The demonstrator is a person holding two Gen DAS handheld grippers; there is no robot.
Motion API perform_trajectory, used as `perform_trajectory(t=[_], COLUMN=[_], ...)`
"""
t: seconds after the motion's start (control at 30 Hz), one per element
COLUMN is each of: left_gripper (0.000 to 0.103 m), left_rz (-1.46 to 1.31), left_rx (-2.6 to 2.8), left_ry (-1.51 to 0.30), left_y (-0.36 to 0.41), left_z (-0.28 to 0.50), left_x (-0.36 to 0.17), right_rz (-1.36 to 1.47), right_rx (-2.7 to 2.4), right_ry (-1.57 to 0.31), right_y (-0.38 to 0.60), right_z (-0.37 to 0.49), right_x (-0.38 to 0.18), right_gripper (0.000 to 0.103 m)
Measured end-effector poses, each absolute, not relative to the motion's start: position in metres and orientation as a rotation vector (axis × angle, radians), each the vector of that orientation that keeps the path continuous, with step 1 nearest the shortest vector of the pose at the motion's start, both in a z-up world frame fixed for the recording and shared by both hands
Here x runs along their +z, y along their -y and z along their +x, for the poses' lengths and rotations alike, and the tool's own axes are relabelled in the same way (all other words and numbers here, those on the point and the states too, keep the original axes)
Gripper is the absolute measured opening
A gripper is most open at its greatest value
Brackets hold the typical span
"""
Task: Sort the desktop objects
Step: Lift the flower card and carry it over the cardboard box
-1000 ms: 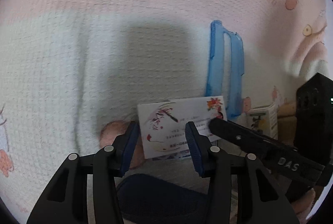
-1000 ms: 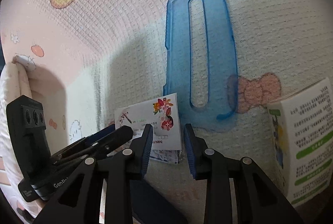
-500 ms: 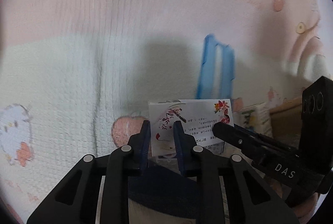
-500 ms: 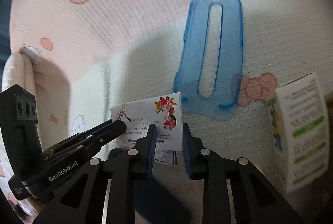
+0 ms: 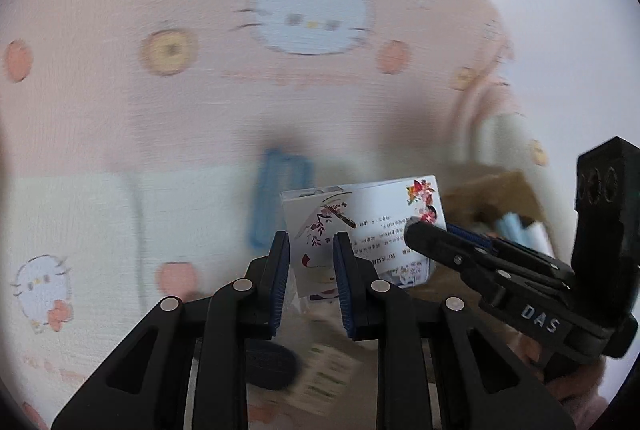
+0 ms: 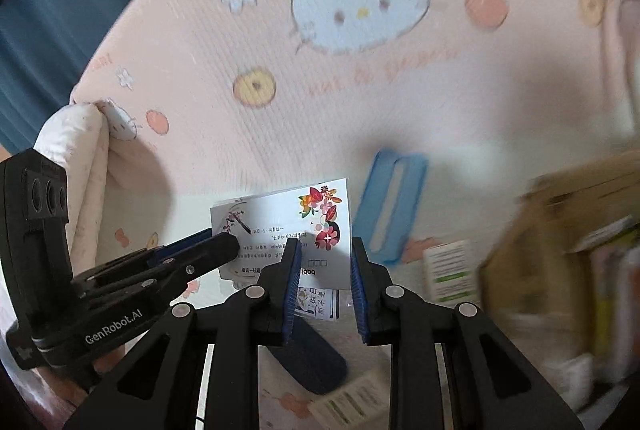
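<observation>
A white packet [image 5: 372, 214] printed with flowers and small text hangs in the air between both grippers. My left gripper [image 5: 312, 250] is shut on its left end, and my right gripper [image 6: 326, 258] is shut on its right end under the red flowers. In the right wrist view the packet [image 6: 280, 218] shows whole, with the left gripper [image 6: 228, 246] reaching in from the left. From the left wrist view, the right gripper [image 5: 416, 230] comes in from the right. Below lies the pink cat-print mat [image 6: 360, 102].
A blue phone case [image 6: 394, 198] lies flat on the mat. Right of it stand a small white-and-green box [image 6: 448, 270] and an open cardboard box [image 6: 560, 214] with things in it. A dark blue object [image 6: 308, 354] and another labelled box [image 6: 348, 402] lie under the grippers.
The left jaws closed on the packet. Both grippers then rose together with it, so the mat, phone case and boxes now look smaller and farther away.
</observation>
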State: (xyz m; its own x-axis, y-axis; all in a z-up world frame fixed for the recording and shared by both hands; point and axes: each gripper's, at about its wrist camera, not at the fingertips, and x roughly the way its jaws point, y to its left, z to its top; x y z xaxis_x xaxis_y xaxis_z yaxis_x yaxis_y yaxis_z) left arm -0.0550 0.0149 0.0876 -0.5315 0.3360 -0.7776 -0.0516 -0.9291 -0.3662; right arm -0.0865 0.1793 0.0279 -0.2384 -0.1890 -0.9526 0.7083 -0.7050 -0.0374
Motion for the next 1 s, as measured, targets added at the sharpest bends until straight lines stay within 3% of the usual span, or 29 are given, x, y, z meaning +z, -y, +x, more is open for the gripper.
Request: perform_trajectory(t=[0.17, 0.5, 0.63, 0.8, 0.9, 0.93, 1.0], left_gripper=[0.025, 0.025, 0.025, 0.024, 0.024, 0.014, 0.013], left_rz=[-1.366, -1.464, -1.531, -1.658, -1.688, -1.712, -1.727], left_rx=[2.425, 2.186, 2.115, 2.048, 1.897, 1.881, 1.875], left_ry=[0.326, 0.105, -0.004, -0.131, -0.086, -0.129, -0.239], left_y=[-0.092, -0.219, -0.255, -0.281, -0.296, -0.304, -0.313], left_z=[-0.054, -0.060, -0.063, -0.069, -0.065, -0.062, -0.056], left_x=[0.103, 0.088, 0.075, 0.048, 0.049, 0.048, 0.045], right_rz=[1.435, 1.645, 1.717, 1.801, 1.925, 1.956, 1.955], right_rx=[-2.045, -2.073, -2.058, -2.019, -1.856, -1.813, -1.814], right_ry=[-0.640, -0.533, -0.501, -0.610, -0.560, -0.557, -0.662], right_y=[-0.227, -0.338, -0.369, -0.384, -0.382, -0.379, -0.376], right_z=[-0.109, -0.169, -0.188, -0.200, -0.202, -0.200, -0.192], right_x=[0.085, 0.121, 0.120, 0.102, 0.076, 0.068, 0.057], right_gripper=[0.021, 0.021, 0.021, 0.022, 0.022, 0.022, 0.019])
